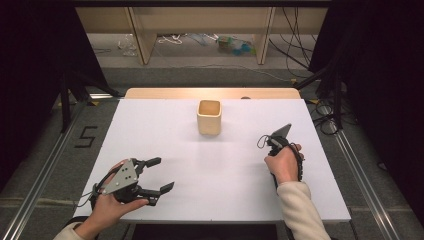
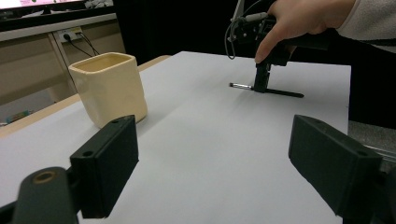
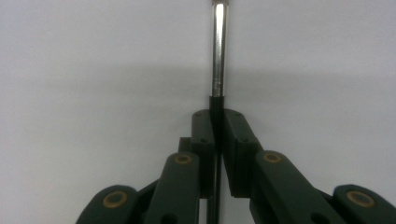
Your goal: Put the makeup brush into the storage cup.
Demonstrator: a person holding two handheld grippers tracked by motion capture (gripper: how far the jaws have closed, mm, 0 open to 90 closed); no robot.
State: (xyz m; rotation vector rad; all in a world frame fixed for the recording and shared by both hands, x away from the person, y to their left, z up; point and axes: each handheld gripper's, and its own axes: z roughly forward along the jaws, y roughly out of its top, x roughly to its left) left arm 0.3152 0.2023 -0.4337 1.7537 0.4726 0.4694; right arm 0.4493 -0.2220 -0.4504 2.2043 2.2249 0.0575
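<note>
Two grippers on the white table (image 1: 225, 200). Left gripper (image 1: 162, 174) sits lower left of the high view, held in the person's left hand (image 1: 107, 210), jaws spread wide with nothing between them, pointing toward frame right. In the left gripper view its two black pads stand at the lower left and lower right corners with bare tabletop in the gap.

Centre, upper half of the high view: cream cup (image 1: 209, 117), square-ish, upright, open top, well apart from both grippers. In the left gripper view it shows at upper left (image 2: 109, 86).

Right of centre in the high view: right gripper (image 1: 276, 141) under the right hand (image 1: 282, 164), pointing down at the table. Jaws clamped onto a thin pen (image 3: 217, 56): black shaft pinched between the pads, silver end running straight up to the top edge of the right gripper view. In the left gripper view, upper right, the pen (image 2: 280, 92) lies flat on the table, gripper tip pinching it near mid-length, silver tip poking out to the left, black length to the right.
</note>
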